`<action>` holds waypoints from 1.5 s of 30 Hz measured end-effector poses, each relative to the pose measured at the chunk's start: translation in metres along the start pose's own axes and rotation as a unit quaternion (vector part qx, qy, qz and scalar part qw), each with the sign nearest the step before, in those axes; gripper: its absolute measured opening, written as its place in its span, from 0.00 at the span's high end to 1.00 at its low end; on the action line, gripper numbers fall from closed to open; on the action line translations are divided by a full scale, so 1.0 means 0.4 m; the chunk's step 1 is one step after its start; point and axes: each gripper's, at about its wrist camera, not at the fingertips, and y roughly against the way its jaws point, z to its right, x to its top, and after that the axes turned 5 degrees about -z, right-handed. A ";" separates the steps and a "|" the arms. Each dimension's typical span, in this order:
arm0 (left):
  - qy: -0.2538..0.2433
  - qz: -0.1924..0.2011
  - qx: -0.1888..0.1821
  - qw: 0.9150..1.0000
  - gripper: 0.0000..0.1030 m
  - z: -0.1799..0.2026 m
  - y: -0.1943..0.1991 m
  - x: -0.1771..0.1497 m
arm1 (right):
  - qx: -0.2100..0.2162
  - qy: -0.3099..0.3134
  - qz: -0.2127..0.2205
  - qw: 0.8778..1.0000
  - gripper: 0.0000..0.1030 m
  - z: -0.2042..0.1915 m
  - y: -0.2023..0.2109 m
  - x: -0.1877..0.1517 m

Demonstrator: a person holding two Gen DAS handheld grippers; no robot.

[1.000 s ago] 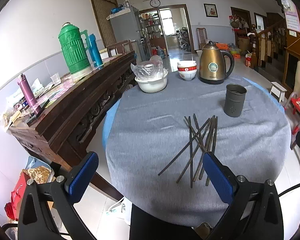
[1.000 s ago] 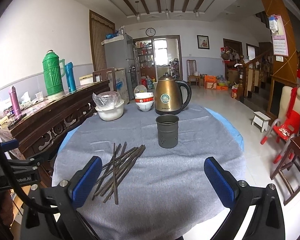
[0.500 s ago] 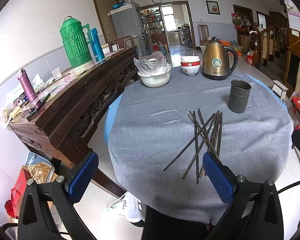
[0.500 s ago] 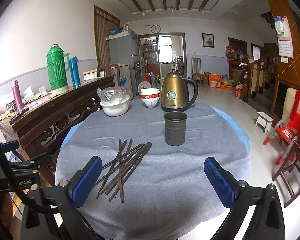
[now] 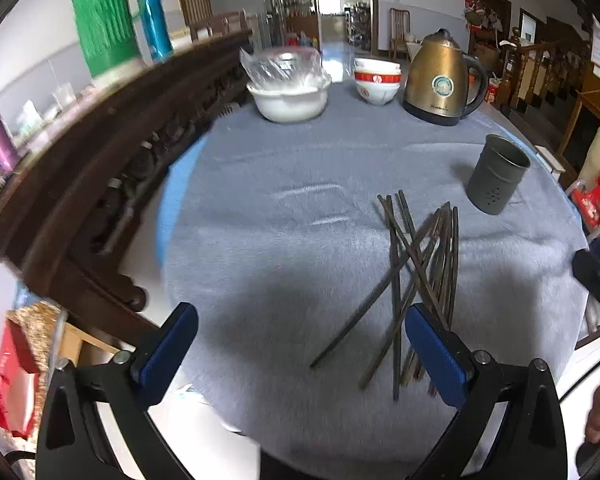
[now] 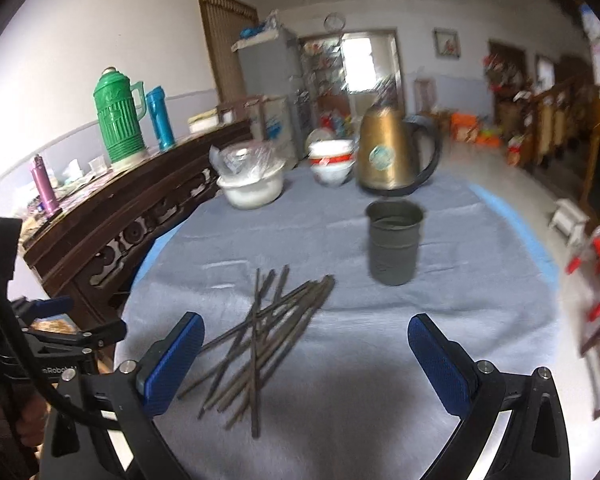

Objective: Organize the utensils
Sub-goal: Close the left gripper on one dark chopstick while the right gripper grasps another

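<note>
Grey-clothed table (image 5: 284, 240) bears chopsticks (image 5: 416, 276) (labels unreadable); both hand-held grippers (image 5: 300, 344) (image 6: 306, 354) gape empty

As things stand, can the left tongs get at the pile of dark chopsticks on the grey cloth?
Probably yes: the left tongs are open, and the pile of dark chopsticks lies uncovered just ahead, toward their right finger.
</note>
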 end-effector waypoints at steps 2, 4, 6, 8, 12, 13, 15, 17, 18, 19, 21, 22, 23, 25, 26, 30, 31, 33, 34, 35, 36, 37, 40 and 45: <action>0.000 -0.022 -0.020 1.000 0.16 0.006 -0.052 0.027 | 0.023 -0.017 -0.025 0.999 0.06 0.028 -0.078 0.019; -0.005 -0.034 -0.039 0.999 0.33 0.020 -0.089 0.047 | 0.052 -0.040 -0.058 0.996 0.23 0.056 -0.154 0.030; -0.008 -0.048 -0.057 0.997 0.39 0.039 -0.124 0.066 | 0.074 -0.071 -0.091 0.991 0.44 0.090 -0.231 0.037; -0.022 -0.054 -0.082 0.995 0.41 0.072 -0.149 0.086 | 0.095 -0.107 -0.109 0.984 0.52 0.125 -0.291 0.043; -0.054 -0.047 -0.110 0.991 0.48 0.132 -0.181 0.130 | 0.112 -0.153 -0.124 0.974 0.62 0.169 -0.366 0.064; -0.063 -0.051 -0.115 0.990 0.49 0.150 -0.194 0.143 | 0.112 -0.161 -0.130 0.972 0.62 0.179 -0.386 0.068; -0.083 -0.065 -0.134 0.985 0.50 0.181 -0.217 0.160 | 0.114 -0.185 -0.154 0.964 0.63 0.195 -0.429 0.073; -0.104 -0.077 -0.139 0.982 0.50 0.206 -0.243 0.168 | 0.125 -0.208 -0.171 0.955 0.64 0.207 -0.460 0.068; -0.108 -0.080 -0.138 0.981 0.50 0.209 -0.250 0.168 | 0.123 -0.216 -0.181 0.951 0.66 0.211 -0.473 0.066; -0.110 -0.084 -0.139 0.981 0.53 0.210 -0.259 0.170 | 0.117 -0.220 -0.190 0.950 0.68 0.212 -0.485 0.064; -0.106 -0.092 -0.146 0.979 0.58 0.199 -0.270 0.174 | 0.114 -0.229 -0.204 0.945 0.74 0.214 -0.510 0.058; -0.102 -0.093 -0.150 0.979 0.59 0.189 -0.272 0.174 | 0.119 -0.236 -0.203 0.943 0.77 0.215 -0.515 0.056; -0.099 -0.094 -0.151 0.979 0.59 0.184 -0.274 0.175 | 0.121 -0.239 -0.204 0.941 0.80 0.216 -0.519 0.056; -0.094 -0.098 -0.152 0.979 0.59 0.163 -0.278 0.182 | 0.126 -0.241 -0.203 0.941 0.88 0.215 -0.528 0.057; -0.094 -0.100 -0.156 0.978 0.59 0.156 -0.278 0.184 | 0.131 -0.242 -0.203 0.940 0.90 0.215 -0.530 0.057; -0.114 -0.113 -0.178 0.971 0.59 0.173 -0.274 0.194 | 0.140 -0.241 -0.183 0.943 0.91 0.211 -0.511 0.048; -0.126 -0.112 -0.175 0.970 0.59 0.190 -0.275 0.199 | 0.142 -0.242 -0.178 0.943 0.91 0.215 -0.501 0.046; -0.147 -0.110 -0.171 0.968 0.59 0.220 -0.287 0.209 | 0.143 -0.248 -0.166 0.943 0.91 0.230 -0.473 0.040; -0.155 -0.111 -0.171 0.967 0.59 0.237 -0.295 0.216 | 0.145 -0.251 -0.161 0.943 0.91 0.237 -0.462 0.038; -0.162 -0.114 -0.171 0.965 0.59 0.250 -0.310 0.227 | 0.148 -0.254 -0.155 0.943 0.91 0.245 -0.448 0.036; -0.172 -0.115 -0.174 0.963 0.59 0.263 -0.317 0.232 | 0.150 -0.256 -0.149 0.943 0.91 0.254 -0.432 0.034; -0.191 -0.119 -0.176 0.958 0.59 0.287 -0.331 0.240 | 0.151 -0.256 -0.144 0.944 0.91 0.260 -0.417 0.032; -0.213 -0.141 -0.173 0.951 0.59 0.321 -0.371 0.253 | 0.155 -0.260 -0.133 0.944 0.91 0.276 -0.380 0.028; -0.207 -0.171 -0.197 0.943 0.81 0.317 -0.424 0.279 | 0.160 -0.265 -0.121 0.943 0.91 0.291 -0.350 0.027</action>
